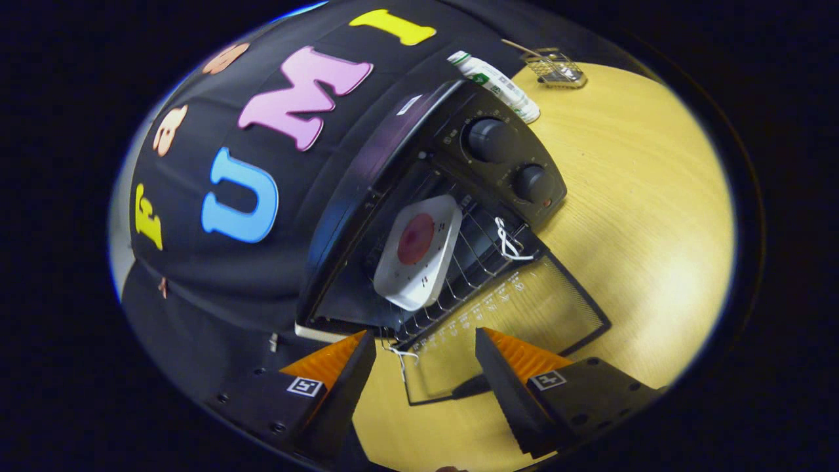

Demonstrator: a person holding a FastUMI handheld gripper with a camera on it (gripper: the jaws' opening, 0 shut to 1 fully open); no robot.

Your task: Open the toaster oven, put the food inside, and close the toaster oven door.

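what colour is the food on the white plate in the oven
Dark red round food on the square white plate, clearest in the gripper view; the fingers are open.

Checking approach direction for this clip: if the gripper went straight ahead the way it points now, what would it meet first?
Probably the open glass door of the toaster oven, just ahead of the open gripper; depth is uncertain.
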